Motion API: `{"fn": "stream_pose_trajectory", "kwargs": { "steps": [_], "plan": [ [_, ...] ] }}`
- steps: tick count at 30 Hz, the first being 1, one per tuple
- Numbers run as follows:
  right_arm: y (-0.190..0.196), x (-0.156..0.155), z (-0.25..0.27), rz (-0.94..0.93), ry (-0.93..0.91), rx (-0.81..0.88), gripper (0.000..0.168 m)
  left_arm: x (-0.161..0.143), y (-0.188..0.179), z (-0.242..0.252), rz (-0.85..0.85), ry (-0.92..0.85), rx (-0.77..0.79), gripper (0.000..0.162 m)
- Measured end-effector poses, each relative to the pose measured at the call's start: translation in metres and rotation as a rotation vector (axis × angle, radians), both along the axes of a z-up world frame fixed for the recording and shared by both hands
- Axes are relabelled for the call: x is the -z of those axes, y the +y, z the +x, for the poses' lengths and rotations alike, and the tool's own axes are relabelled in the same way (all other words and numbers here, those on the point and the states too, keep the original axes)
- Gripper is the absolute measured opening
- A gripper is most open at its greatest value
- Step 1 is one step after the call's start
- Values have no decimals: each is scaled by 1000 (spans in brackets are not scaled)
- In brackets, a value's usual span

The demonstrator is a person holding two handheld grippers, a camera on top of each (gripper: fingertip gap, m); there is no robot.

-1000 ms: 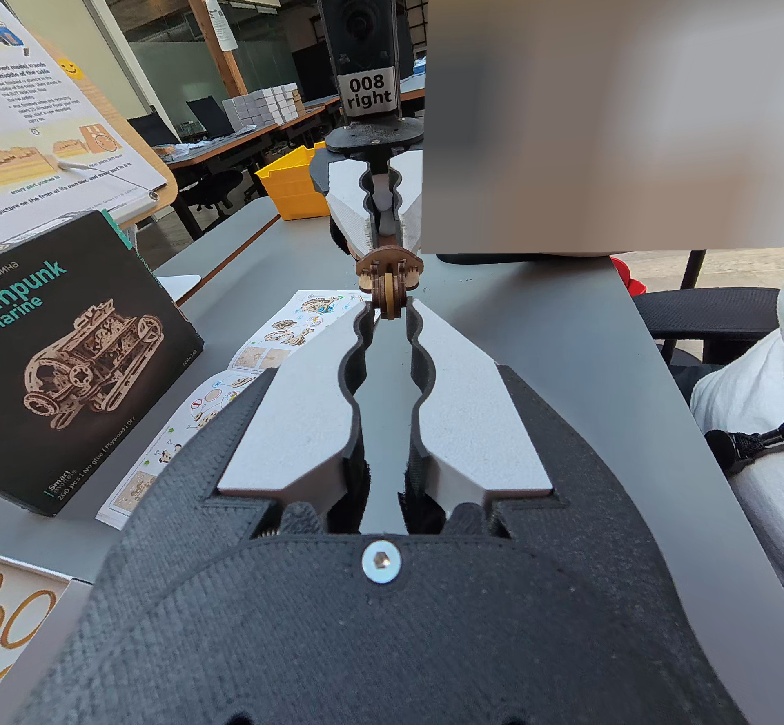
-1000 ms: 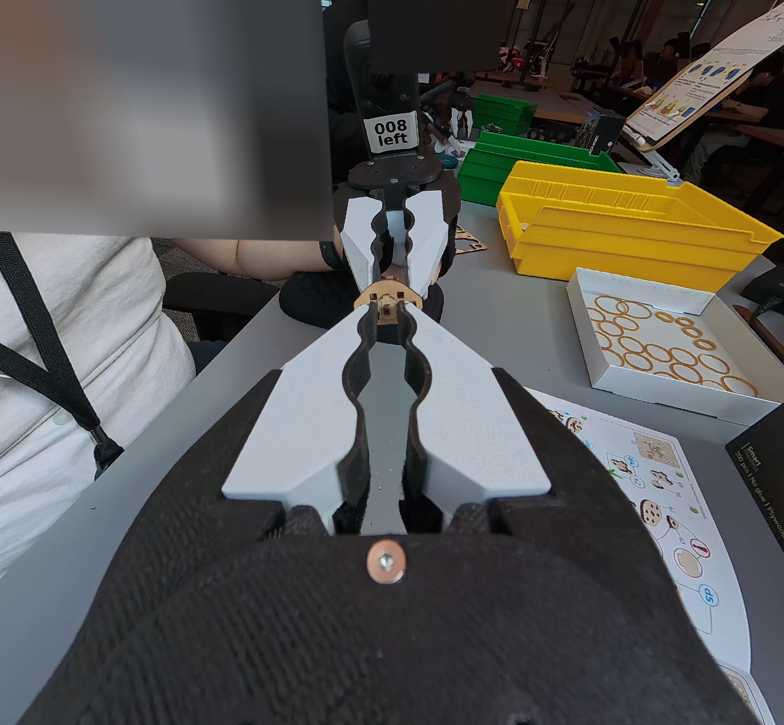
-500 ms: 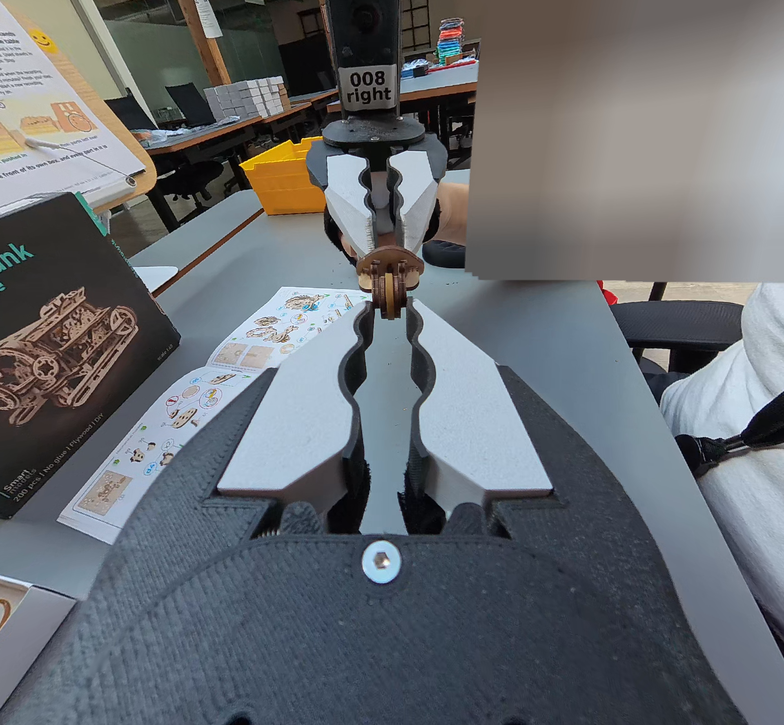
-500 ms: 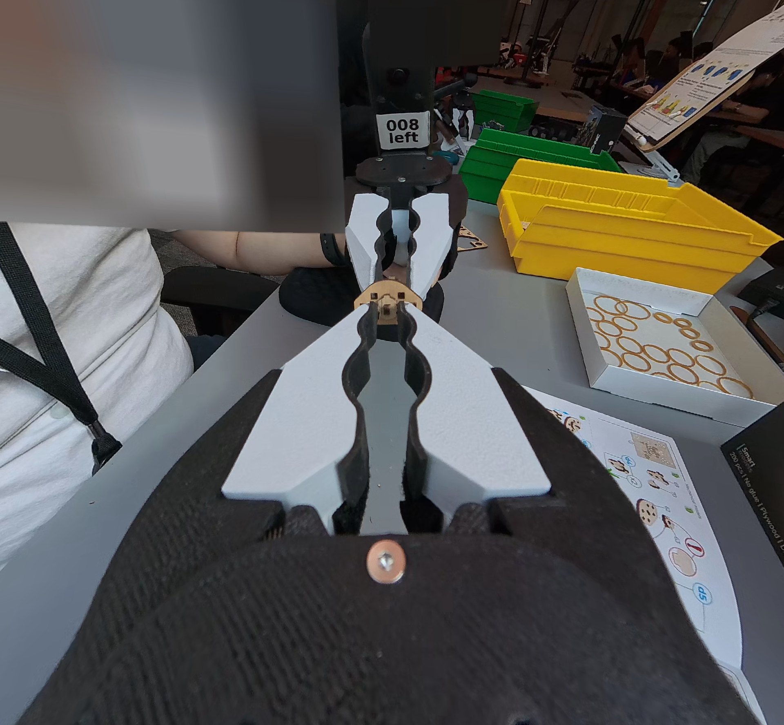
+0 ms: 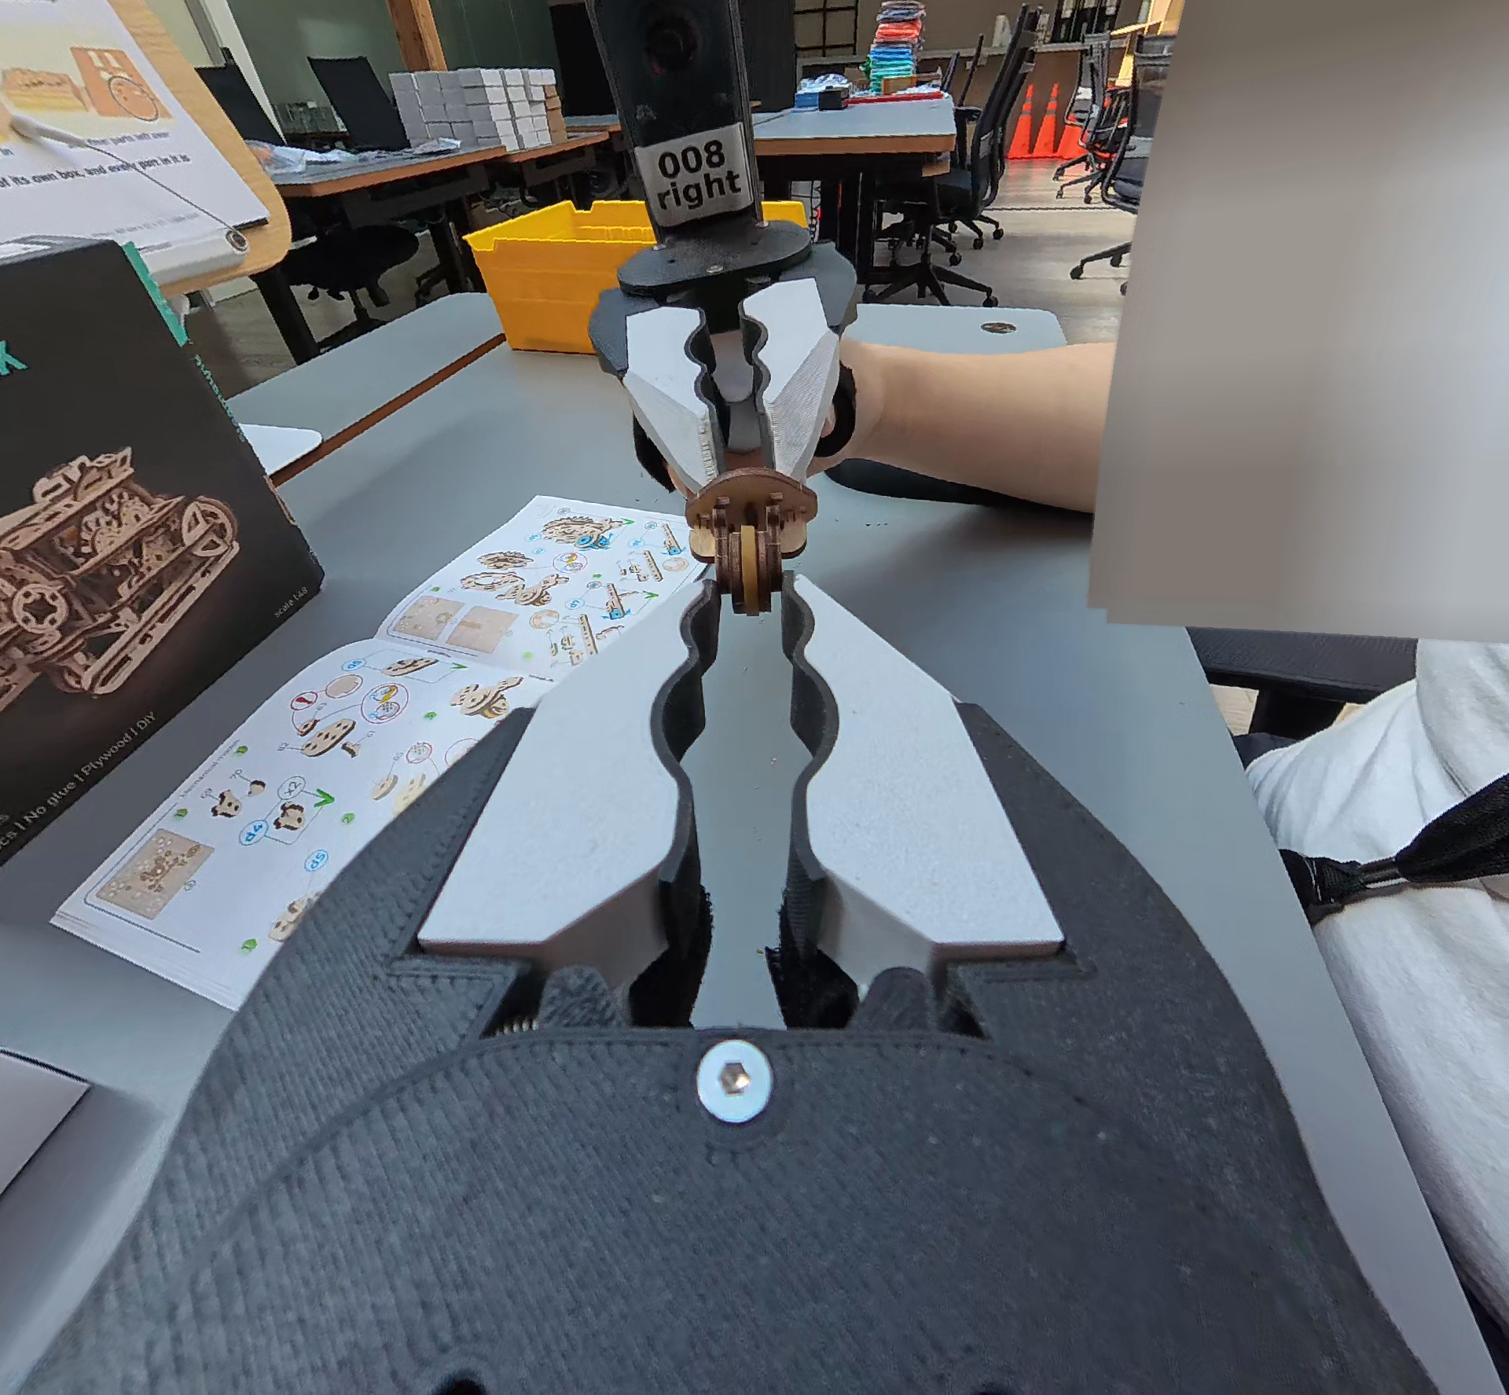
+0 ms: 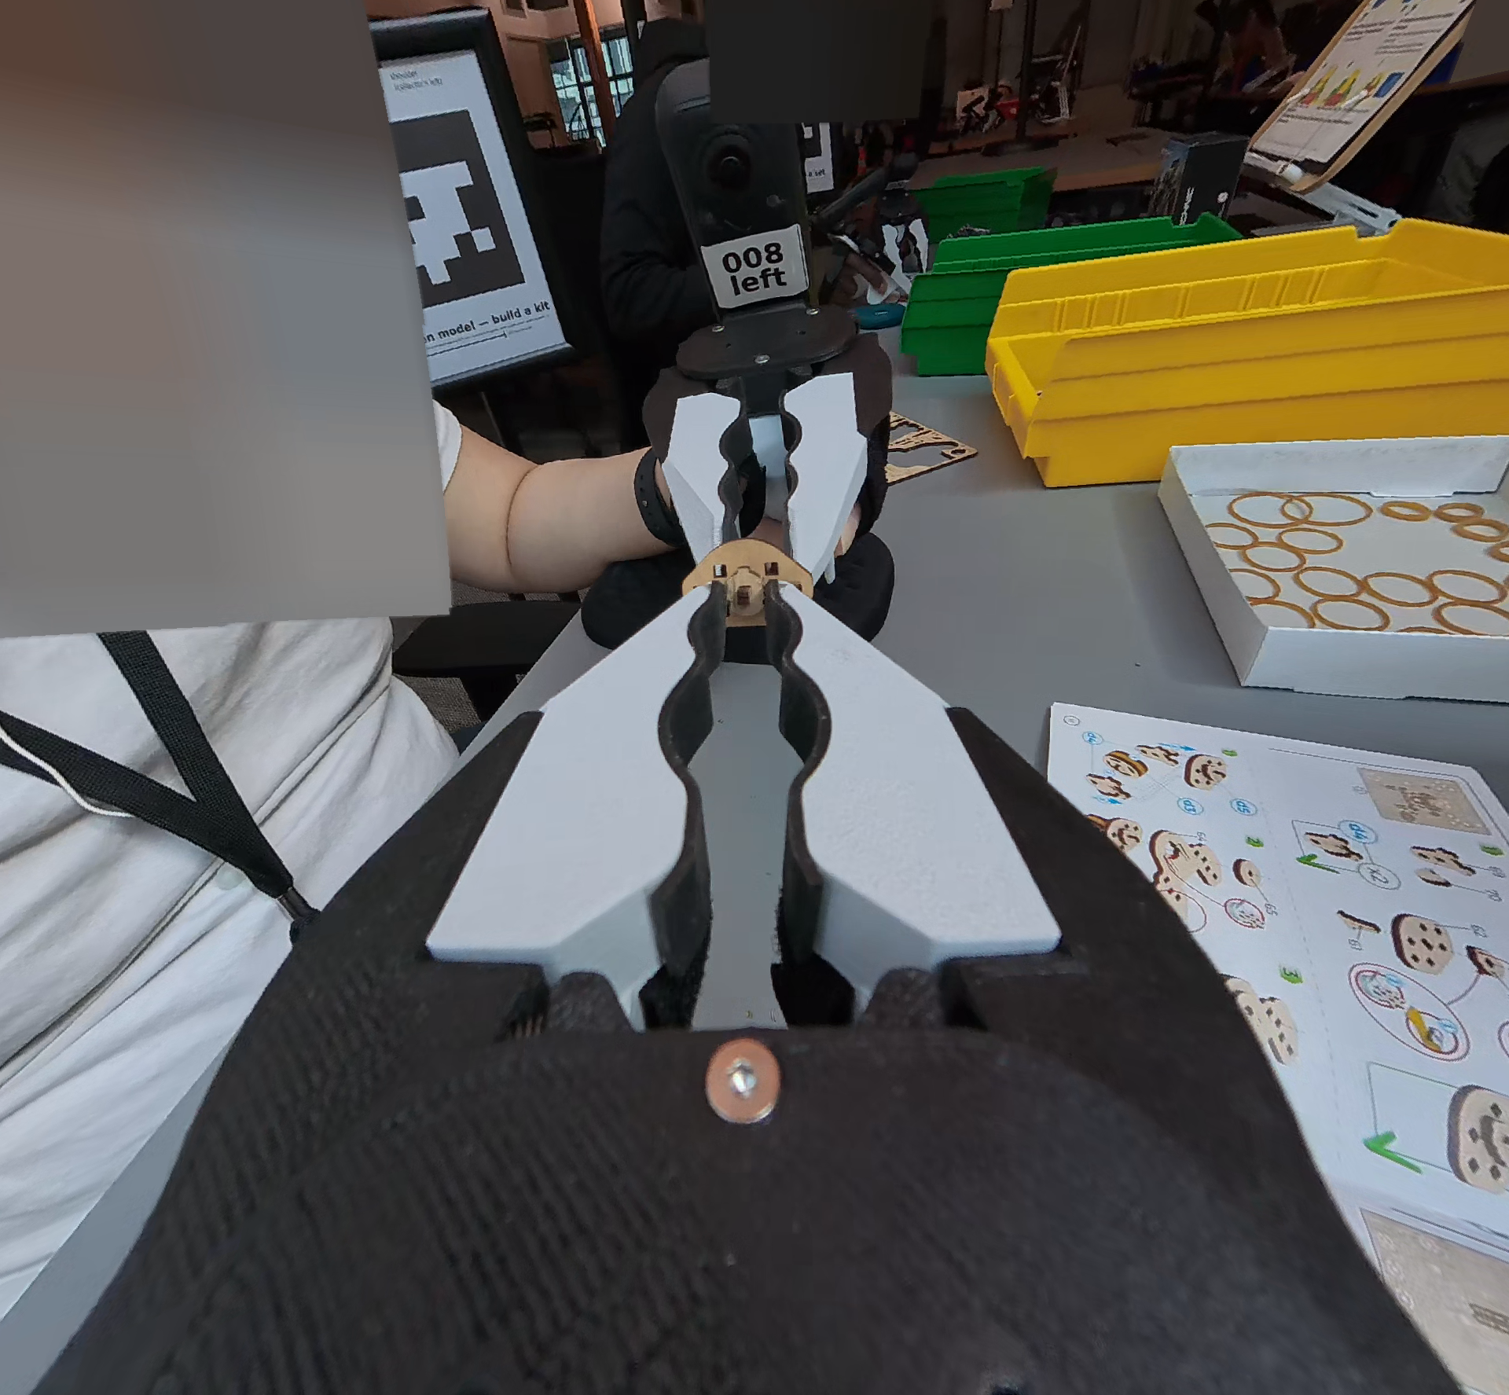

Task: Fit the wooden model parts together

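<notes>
A small wooden assembly point(image 5: 750, 531) is held in the air between the two grippers, above the grey table point(image 5: 1021, 702). It is a flat oval plate with a stack of small discs on one side and a small hub on the other. My left gripper point(image 5: 750, 598) is shut on the disc stack. My right gripper point(image 6: 745, 598) is shut on the hub of the same assembly point(image 6: 745, 576). The two grippers face each other tip to tip. The right gripper point(image 5: 745, 467) shows in the left wrist view and the left gripper point(image 6: 755, 539) in the right wrist view.
A black kit box point(image 5: 122, 539) stands at the left, with an open instruction leaflet point(image 5: 408, 702) beside it, also in the right wrist view point(image 6: 1306, 907). Yellow bins point(image 6: 1225, 343), green bins point(image 6: 1021, 270), a white tray of wooden rings point(image 6: 1347, 564) and a cut wooden sheet point(image 6: 931, 445) lie beyond. A person in white point(image 6: 163, 825) sits close by. Left and right tips are no more than a few centimetres apart.
Both grippers stay shut on the assembly, tip to tip. The pair has swung a little: the box and leaflet slid left in the left wrist view.
</notes>
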State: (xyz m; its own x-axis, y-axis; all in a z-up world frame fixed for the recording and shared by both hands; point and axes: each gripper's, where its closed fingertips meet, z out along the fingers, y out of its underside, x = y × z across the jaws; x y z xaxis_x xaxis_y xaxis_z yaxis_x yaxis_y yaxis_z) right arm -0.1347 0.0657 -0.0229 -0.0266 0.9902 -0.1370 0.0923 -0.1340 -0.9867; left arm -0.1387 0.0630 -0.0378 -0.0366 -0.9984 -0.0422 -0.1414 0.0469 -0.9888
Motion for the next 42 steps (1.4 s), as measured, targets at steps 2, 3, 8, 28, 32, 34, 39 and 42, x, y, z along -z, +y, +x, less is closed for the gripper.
{"fn": "stream_pose_trajectory", "kwargs": {
  "steps": [2,3,8,28,32,34,39,42],
  "plan": [
    [0,0,0,14,-3,3,9,0,0,0,-34,-4,5,13],
    [0,0,0,21,-3,6,9,-1,1,0,-54,-10,9,13],
    [4,1,0,7,3,17,9,0,3,0,-112,-9,9,13],
    [-6,64,-19,-588,-170,-118,8,-15,32,-25,-154,-53,-130,13],
    [-19,103,-32,-478,-389,-113,9,-15,39,-27,-185,-76,-145,13],
    [-21,112,-34,-416,-454,-99,9,-11,38,-25,-186,-61,-144,13],
    [-20,119,-35,-297,-516,-79,9,-9,35,-21,-175,-44,-133,13],
    [-17,117,-30,-256,-520,-75,9,-9,34,-22,-168,-46,-133,13]
  ]
}}
